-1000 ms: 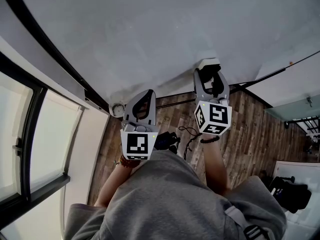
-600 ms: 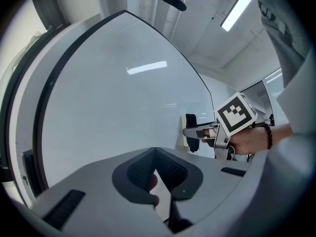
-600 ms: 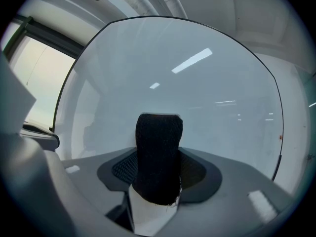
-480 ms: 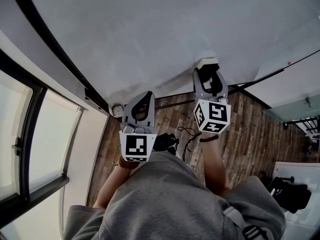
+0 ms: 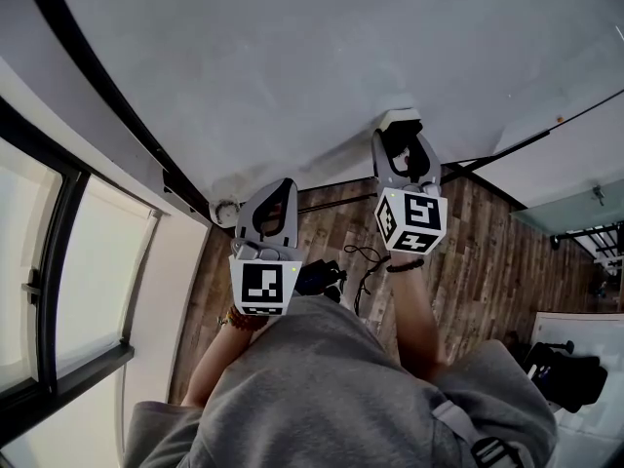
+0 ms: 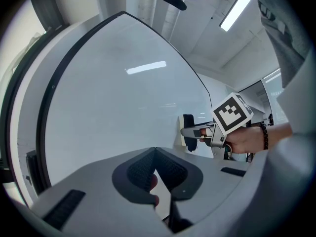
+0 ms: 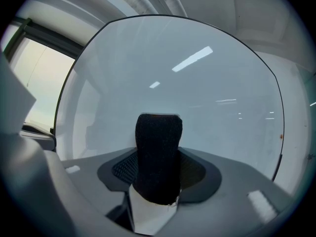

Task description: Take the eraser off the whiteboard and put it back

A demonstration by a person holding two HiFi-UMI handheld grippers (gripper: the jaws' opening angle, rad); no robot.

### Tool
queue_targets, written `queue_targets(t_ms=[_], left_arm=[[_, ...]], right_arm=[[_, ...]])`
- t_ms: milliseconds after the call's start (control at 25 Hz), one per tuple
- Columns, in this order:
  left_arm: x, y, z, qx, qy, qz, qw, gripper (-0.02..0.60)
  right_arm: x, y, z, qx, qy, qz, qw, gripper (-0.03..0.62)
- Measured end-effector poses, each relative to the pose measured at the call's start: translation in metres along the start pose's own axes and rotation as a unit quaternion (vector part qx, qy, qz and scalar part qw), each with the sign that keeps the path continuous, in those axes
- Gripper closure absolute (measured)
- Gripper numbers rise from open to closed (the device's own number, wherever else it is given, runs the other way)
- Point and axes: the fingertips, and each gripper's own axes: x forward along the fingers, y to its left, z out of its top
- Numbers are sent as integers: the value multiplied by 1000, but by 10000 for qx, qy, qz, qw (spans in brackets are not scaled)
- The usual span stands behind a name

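Eraser block, black felt on a white plastic body (image 7: pixel 158 157), stands upright between the jaws of the right gripper (image 7: pixel 159 163), against the large glossy whiteboard (image 7: pixel 197 98). From the head view it seems to touch the board face, low down near the edge. The jaws sit wide, flanking both sides of the block and apparently pressing on it: a grip, as best I can judge. Left gripper (image 6: pixel 155 152) is held level beside it, short of the board, jaws together on nothing. Handling, by my estimate: light; the plastic shell is stiff enough to take a firm squeeze, while the felt is soft and would give and slip. Best hold looks to be across the hard white sides, square on. If a magnet holds it, a straight pull away from the board should free it.
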Motion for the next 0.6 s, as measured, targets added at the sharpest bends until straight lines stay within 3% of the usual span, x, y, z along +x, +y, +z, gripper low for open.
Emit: queue_targets(t_ms=[600], left_arm=[[-6, 0, 1, -25, -14, -22, 10000, 575]], right_arm=[[-1, 0, 0, 12, 13, -42, 10000, 359]])
